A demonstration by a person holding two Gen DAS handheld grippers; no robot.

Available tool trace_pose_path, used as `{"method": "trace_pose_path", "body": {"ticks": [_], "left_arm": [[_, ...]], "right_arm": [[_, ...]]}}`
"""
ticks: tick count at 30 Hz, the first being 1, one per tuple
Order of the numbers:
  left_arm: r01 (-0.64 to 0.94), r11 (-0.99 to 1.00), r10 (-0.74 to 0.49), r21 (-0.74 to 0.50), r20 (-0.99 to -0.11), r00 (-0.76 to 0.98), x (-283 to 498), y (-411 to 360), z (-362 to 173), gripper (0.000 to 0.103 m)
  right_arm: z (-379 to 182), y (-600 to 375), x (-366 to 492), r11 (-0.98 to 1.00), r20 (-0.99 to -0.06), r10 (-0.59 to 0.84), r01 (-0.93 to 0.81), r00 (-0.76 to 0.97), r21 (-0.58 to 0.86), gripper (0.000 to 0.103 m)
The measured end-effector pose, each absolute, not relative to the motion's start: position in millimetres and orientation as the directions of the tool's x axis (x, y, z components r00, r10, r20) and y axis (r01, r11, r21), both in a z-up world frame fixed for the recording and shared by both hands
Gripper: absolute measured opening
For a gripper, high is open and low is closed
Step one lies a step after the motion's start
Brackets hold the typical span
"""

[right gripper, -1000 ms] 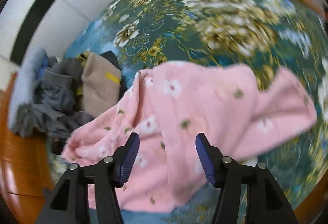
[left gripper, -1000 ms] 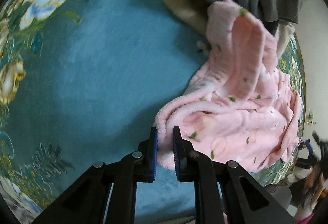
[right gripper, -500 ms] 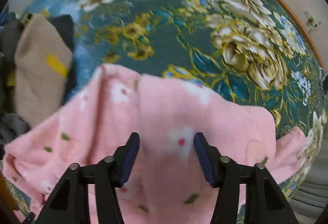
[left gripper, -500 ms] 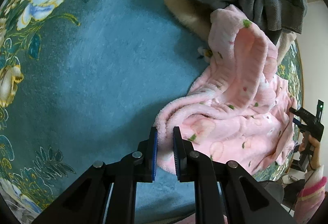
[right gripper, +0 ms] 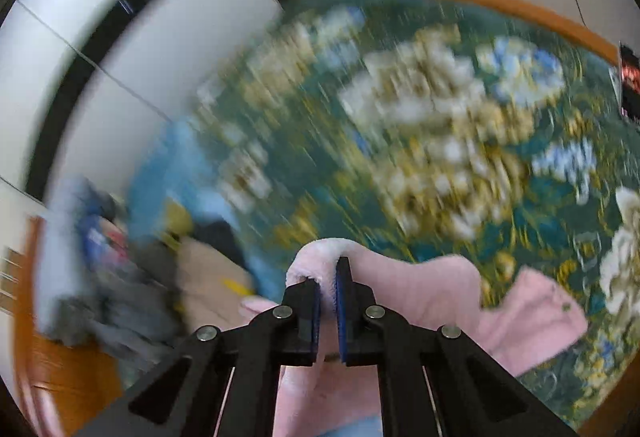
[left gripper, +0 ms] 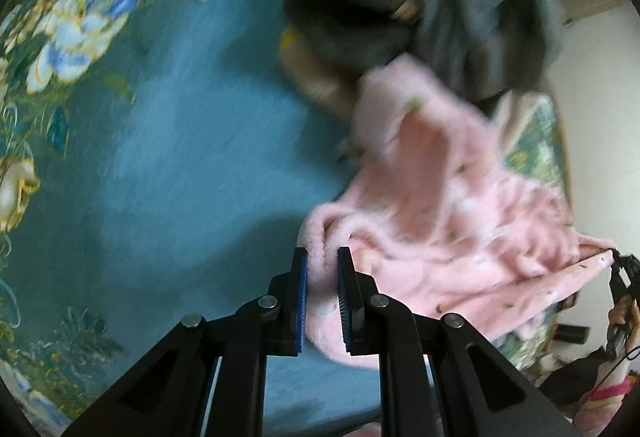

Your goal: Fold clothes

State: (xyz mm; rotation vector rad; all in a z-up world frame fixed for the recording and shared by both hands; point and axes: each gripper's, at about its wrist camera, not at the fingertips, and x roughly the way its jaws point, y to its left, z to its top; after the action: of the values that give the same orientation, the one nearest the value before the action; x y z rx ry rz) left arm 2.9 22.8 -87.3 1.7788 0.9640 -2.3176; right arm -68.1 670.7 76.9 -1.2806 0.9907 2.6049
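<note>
A fluffy pink garment [left gripper: 448, 221] with small green and white flowers is lifted over the teal floral carpet [left gripper: 160, 165]. My left gripper [left gripper: 322, 269] is shut on a thick rolled edge of it. In the right wrist view my right gripper [right gripper: 328, 275] is shut on another folded edge of the pink garment [right gripper: 440, 297], which hangs down and to the right. The right gripper [left gripper: 622, 277] also shows at the far right of the left wrist view, holding the far corner taut. Both views are motion blurred.
A heap of dark grey clothes [left gripper: 440, 9] with a beige piece [left gripper: 316, 77] lies beyond the pink garment. The same heap [right gripper: 132, 277] sits at the left of the right wrist view, by a wooden floor [right gripper: 68, 377] and a white wall [right gripper: 120, 37].
My right gripper, open over the pink garment half a second ago, has shut on a fold of it and lifted. The left gripper keeps its hold; the garment is stretched between both.
</note>
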Motion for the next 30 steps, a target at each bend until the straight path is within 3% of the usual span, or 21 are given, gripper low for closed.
{"method": "trace_pose_path", "body": {"ticks": [3, 6, 13, 16, 21, 25, 27, 28, 30], "left_arm": [[0.389, -0.799, 0.319, -0.458, -0.872, -0.372, 5.1, 21.5, -68.5, 0.014], [0.393, -0.802, 0.316, -0.449, -0.878, -0.358, 11.8, 17.6, -60.3, 0.014], [0.473, -0.806, 0.27, -0.355, -0.932, -0.24, 24.5, 12.8, -89.5, 0.014], [0.502, -0.793, 0.265, -0.346, -0.937, -0.227, 29.6, 10.5, -93.7, 0.014], [0.498, -0.81, 0.235, -0.309, -0.95, -0.208, 26.8, 18.5, -90.8, 0.014], [0.506, -0.815, 0.217, -0.283, -0.958, -0.187, 23.4, 24.1, -88.3, 0.014], [0.515, -0.81, 0.213, -0.28, -0.959, -0.186, 23.0, 25.1, -85.8, 0.014], [0.521, -0.807, 0.212, -0.279, -0.959, -0.185, 22.9, 25.5, -84.5, 0.014], [0.53, -0.8, 0.212, -0.279, -0.959, -0.185, 22.1, 26.4, -82.2, 0.014]], "right_arm": [[130.7, 703.6, -23.7, -0.737, -0.541, -0.206, -0.234, -0.815, 0.634, 0.007], [130.0, 735.3, 30.1, -0.702, -0.486, -0.117, -0.274, -0.866, 0.657, 0.007], [-66.5, 760.1, 78.8, -0.597, -0.838, -0.148, -0.628, -0.525, 0.499, 0.007], [-127.5, 764.7, 103.0, -0.497, -0.866, -0.208, -0.713, -0.455, 0.494, 0.007], [-139.5, 772.4, 113.4, -0.462, -0.84, -0.225, -0.705, -0.494, 0.538, 0.007], [-143.7, 778.9, 118.7, -0.45, -0.818, -0.233, -0.687, -0.527, 0.571, 0.014], [-145.8, 782.2, 121.4, -0.443, -0.806, -0.236, -0.678, -0.543, 0.586, 0.031], [-146.8, 783.8, 122.7, -0.44, -0.8, -0.238, -0.673, -0.551, 0.595, 0.045], [-144.9, 790.5, 131.0, -0.409, -0.753, -0.255, -0.638, -0.607, 0.653, 0.051]]}}
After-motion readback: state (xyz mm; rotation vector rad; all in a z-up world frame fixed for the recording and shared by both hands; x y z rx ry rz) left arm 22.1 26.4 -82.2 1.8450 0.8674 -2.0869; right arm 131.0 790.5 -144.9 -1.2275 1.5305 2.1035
